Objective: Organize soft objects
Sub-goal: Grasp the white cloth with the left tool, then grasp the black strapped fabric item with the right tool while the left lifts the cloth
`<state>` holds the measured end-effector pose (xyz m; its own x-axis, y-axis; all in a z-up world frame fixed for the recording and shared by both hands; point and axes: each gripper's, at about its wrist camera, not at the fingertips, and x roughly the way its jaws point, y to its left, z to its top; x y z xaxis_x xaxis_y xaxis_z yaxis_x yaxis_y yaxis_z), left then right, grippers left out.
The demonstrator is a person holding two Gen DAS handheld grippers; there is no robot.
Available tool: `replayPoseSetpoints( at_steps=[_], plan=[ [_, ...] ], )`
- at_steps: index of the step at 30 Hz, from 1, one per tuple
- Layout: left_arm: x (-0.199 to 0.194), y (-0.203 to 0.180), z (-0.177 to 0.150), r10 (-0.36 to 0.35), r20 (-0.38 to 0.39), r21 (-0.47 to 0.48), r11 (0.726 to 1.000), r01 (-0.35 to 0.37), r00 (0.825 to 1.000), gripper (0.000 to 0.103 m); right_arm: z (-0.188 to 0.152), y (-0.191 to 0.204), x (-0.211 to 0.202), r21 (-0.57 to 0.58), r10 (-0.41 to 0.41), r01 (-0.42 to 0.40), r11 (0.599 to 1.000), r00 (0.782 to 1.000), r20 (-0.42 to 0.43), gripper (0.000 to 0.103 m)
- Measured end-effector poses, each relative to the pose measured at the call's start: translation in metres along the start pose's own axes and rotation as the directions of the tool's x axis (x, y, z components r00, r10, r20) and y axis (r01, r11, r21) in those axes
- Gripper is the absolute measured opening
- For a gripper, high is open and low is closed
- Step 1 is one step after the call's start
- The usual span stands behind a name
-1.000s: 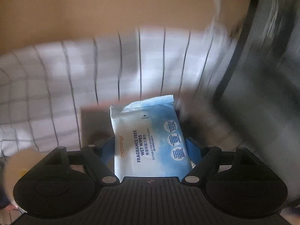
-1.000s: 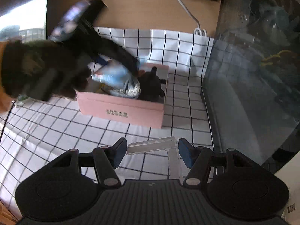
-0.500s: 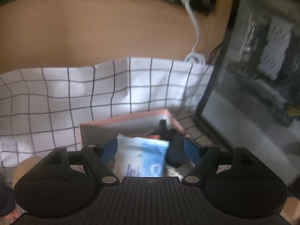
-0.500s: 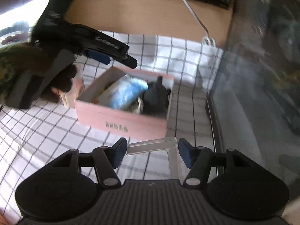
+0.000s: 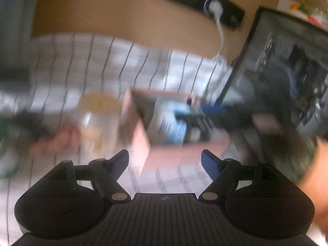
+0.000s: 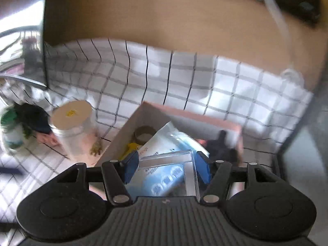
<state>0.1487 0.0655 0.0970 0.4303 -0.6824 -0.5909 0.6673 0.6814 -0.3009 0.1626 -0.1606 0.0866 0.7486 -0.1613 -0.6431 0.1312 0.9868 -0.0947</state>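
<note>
A pink cardboard box point(image 6: 184, 112) stands on the checked cloth. In it lie a blue-and-white wet wipes pack point(image 6: 164, 143), a black plush toy point(image 6: 219, 149), a tape roll point(image 6: 144, 133) and something yellow. My right gripper point(image 6: 166, 169) is shut on a clear plastic case point(image 6: 170, 160) and holds it just over the box. My left gripper point(image 5: 165, 164) is open and empty, in front of the box point(image 5: 141, 143); the wipes pack point(image 5: 168, 121) shows inside it. That view is blurred.
A clear jar with a pale lid point(image 6: 71, 127) stands left of the box, with a green-capped bottle point(image 6: 10, 127) further left. A dark glass panel point(image 5: 287, 71) rises on the right. A wooden wall with a power strip point(image 5: 205, 2) is behind.
My left gripper let go of the wipes pack into the box and pulled back. My right gripper moved forward over the box with the clear case.
</note>
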Motion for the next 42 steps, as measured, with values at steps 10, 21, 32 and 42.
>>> replayPoseSetpoints(
  at_steps=[10, 21, 32, 42],
  plan=[
    [-0.077, 0.074, -0.048, 0.298, 0.096, -0.169, 0.945, -0.28, 0.95, 0.082, -0.005, 0.014, 0.04, -0.05, -0.052, 0.048, 0.998, 0.996, -0.075, 0.064],
    [-0.084, 0.201, 0.01, 0.448, 0.138, -0.4, 0.841, -0.364, 0.883, 0.082, -0.007, 0.031, -0.057, 0.003, -0.05, 0.05, 0.999, 0.998, 0.042, 0.065],
    [-0.03, 0.242, 0.031, 0.43, -0.034, -0.378, 0.83, -0.41, 0.902, 0.057, -0.013, 0.082, -0.095, -0.024, 0.018, -0.018, 1.0, 1.0, -0.01, 0.065],
    [-0.033, 0.257, 0.023, 0.348, -0.074, -0.437, 0.831, -0.344, 0.934, 0.016, 0.003, 0.124, -0.101, -0.149, 0.094, -0.087, 0.985, 0.995, 0.04, 0.065]
  ],
)
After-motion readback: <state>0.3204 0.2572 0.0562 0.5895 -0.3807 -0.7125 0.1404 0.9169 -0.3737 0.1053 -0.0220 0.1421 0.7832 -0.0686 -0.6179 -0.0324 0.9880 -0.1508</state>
